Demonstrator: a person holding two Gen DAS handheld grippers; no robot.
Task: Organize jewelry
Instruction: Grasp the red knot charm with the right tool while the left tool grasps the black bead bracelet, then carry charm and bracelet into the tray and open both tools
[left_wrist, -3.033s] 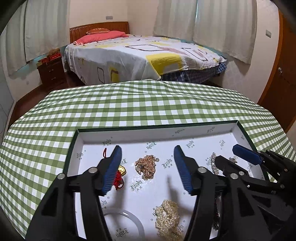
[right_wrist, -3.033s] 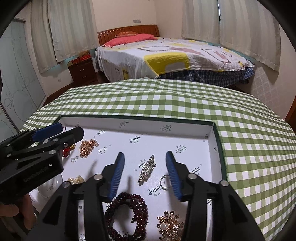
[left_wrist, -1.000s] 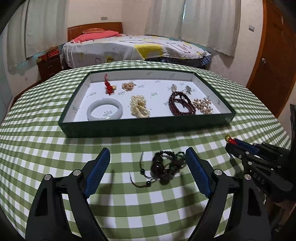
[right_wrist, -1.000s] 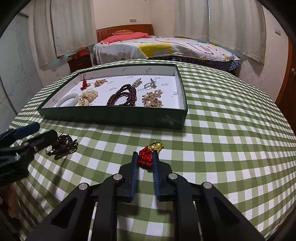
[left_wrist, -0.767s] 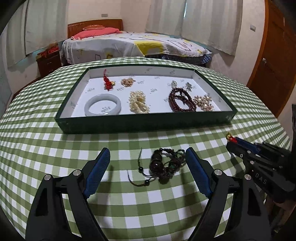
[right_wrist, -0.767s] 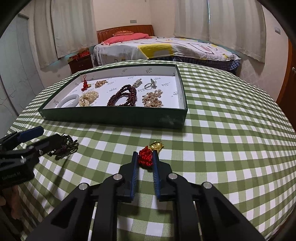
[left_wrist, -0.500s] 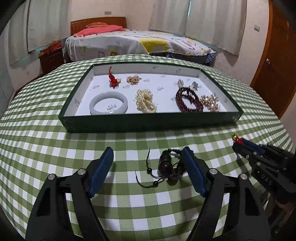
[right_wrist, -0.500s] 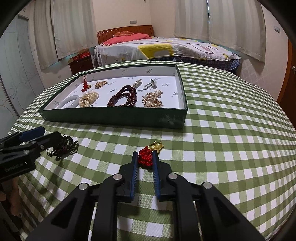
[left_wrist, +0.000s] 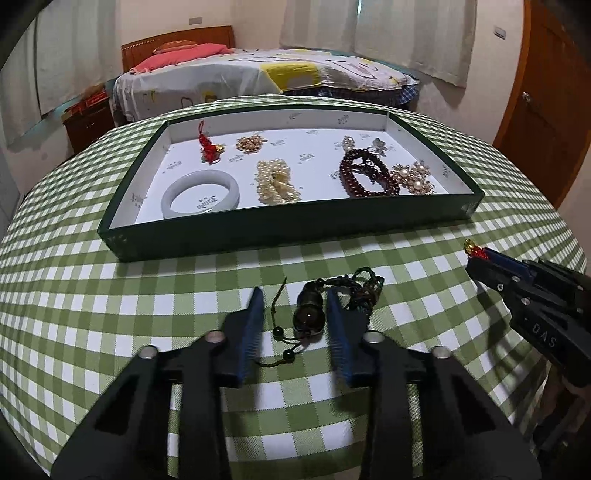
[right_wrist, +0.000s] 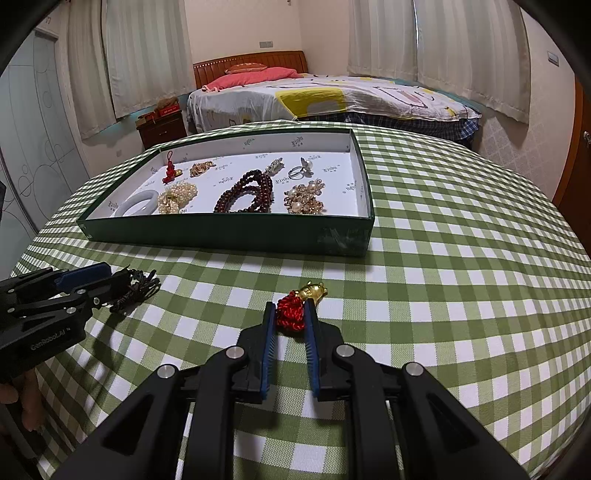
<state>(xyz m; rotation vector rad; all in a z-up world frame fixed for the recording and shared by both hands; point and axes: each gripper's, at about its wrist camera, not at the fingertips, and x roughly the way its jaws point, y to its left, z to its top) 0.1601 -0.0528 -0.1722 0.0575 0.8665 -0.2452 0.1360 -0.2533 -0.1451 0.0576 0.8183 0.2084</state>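
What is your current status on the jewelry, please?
Left tool just closing around dark beaded cord, grip unconfirmed. Right tool shut on red knot charm. Path to tray clear.

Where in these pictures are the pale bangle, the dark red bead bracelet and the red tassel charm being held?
Pale bangle (left_wrist: 200, 194): left wrist view, front of its ring.
Dark red bead bracelet (right_wrist: 243, 192): right wrist view, middle of the strands.
Red tassel charm (right_wrist: 291, 313): right wrist view, the red knot.
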